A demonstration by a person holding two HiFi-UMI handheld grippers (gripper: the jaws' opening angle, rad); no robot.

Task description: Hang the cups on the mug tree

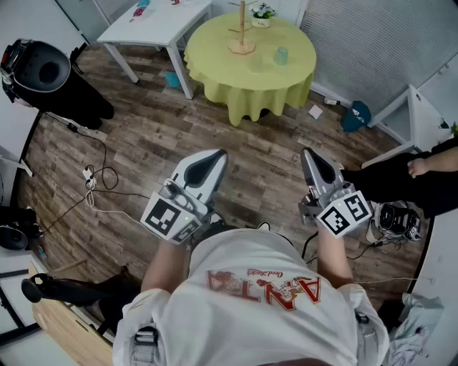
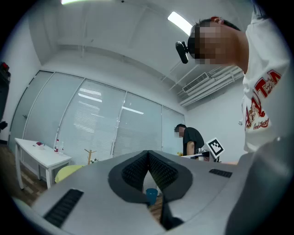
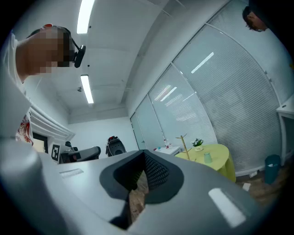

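Note:
A wooden mug tree (image 1: pixel 242 28) stands on the round yellow-clothed table (image 1: pixel 222 71) far ahead, with nothing hanging on it. One pale green cup (image 1: pixel 281 55) sits upside down on the cloth to the tree's right. The right gripper view shows the mug tree (image 3: pixel 183 142) and the cup (image 3: pixel 207 157) small in the distance. In the left gripper view the mug tree (image 2: pixel 89 156) is far off at the left. My left gripper (image 1: pixel 218 155) and right gripper (image 1: pixel 308 154) are held close to my body over the wood floor, far from the table. Both are shut and hold nothing.
A white table (image 1: pixel 154 21) stands left of the yellow one. A small potted plant (image 1: pixel 262 13) sits behind the tree. A black machine (image 1: pixel 43 71) and floor cables (image 1: pixel 93 179) are at the left. A teal bin (image 1: pixel 356 116) and a seated person (image 1: pixel 429 168) are at the right.

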